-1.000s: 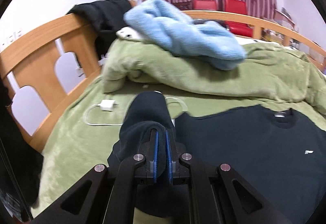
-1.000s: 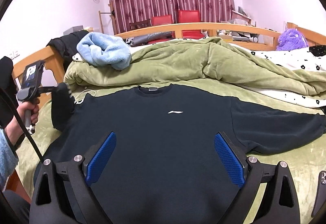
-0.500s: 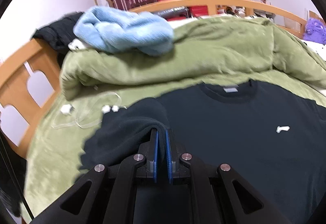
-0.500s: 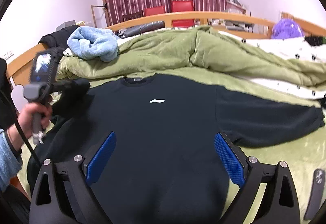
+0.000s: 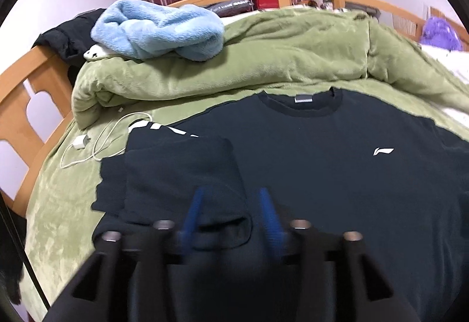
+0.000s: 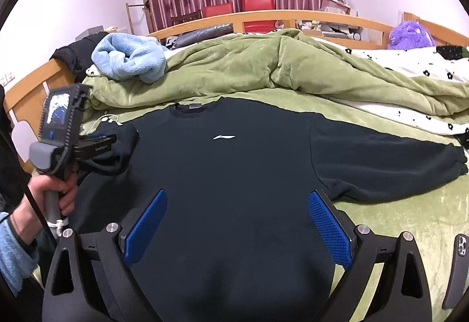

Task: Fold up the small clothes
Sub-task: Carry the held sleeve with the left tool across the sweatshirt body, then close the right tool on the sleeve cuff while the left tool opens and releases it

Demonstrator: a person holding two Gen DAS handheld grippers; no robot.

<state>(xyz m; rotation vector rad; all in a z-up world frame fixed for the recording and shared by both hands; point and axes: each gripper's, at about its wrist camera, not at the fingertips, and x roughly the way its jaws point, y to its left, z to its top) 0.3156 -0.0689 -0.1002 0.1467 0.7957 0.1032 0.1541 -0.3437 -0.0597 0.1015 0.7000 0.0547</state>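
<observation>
Left wrist view: dark navy long-sleeved sweatshirt [image 5: 337, 175] flat on green-blanketed bed [image 5: 58, 204], folded-in sleeve [image 5: 181, 172] between left gripper [image 5: 231, 213] jaws just opening; right gripper [image 6: 237, 222] jaws spread, empty.

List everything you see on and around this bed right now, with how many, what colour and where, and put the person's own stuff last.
sweatshirt: one, dark navy, spread flat on the bed, one sleeve folded over the body, the other lying outstretched
blanket: one, olive green, bunched behind the sweatshirt
fleece garment: one, light blue, heaped on the blanket
charger cable: one, white, on the bed cover beside the folded sleeve
phone: one, dark, at the bed's near edge
plush toy: one, purple, far corner
chairs: two, red, behind the bed frame
left gripper: blue pads, jaws just been opening, sleeve cuff lies between them
right gripper: blue pads, open above the sweatshirt
hand: one, holding the left gripper's handle
</observation>
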